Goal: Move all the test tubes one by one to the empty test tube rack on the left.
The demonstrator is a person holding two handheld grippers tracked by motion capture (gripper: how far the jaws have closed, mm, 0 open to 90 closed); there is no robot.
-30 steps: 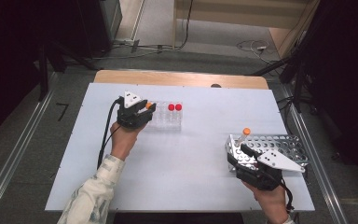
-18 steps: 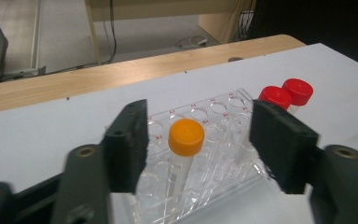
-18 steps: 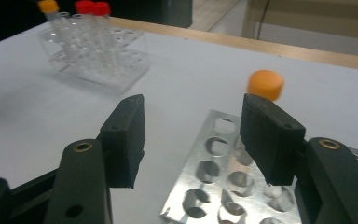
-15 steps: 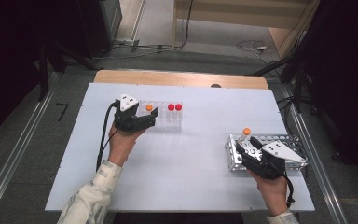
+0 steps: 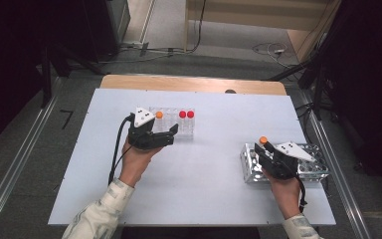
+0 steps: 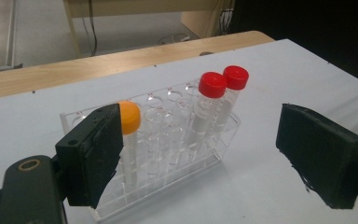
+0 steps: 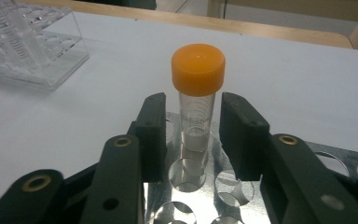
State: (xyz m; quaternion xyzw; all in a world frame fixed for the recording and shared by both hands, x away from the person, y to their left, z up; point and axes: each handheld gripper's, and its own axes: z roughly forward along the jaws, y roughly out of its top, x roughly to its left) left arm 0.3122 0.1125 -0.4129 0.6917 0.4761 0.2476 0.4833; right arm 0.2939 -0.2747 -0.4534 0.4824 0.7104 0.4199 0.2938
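A clear rack (image 5: pixel 186 130) (image 6: pixel 205 163) at mid-table holds an orange-capped tube (image 5: pixel 159 115) (image 6: pixel 129 116) and two red-capped tubes (image 5: pixel 182 114) (image 6: pixel 212 85). My left gripper (image 5: pixel 171 134) (image 6: pixel 200 158) sits just in front of it, open wide after its jaws have just been opening, with nothing between them. At the right, a second orange-capped tube (image 5: pixel 263 140) (image 7: pixel 198 70) stands upright in a metal rack (image 5: pixel 313 167) (image 7: pixel 335 158). My right gripper (image 5: pixel 261 152) (image 7: pixel 193 135) straddles it. Its jaws have just been closing, and a slim gap still shows on each side of the tube.
A wooden strip (image 5: pixel 194 83) borders the far edge of the white table (image 5: pixel 204 189). Bare white surface lies between the two racks. The clear rack (image 7: pixel 28 46) appears at the upper left of the right gripper view. Cables lie on the floor beyond.
The left gripper let go of the orange-capped tube in the clear rack and backed away a little. The right gripper moved in over the metal rack and narrowed its jaws around the other orange-capped tube.
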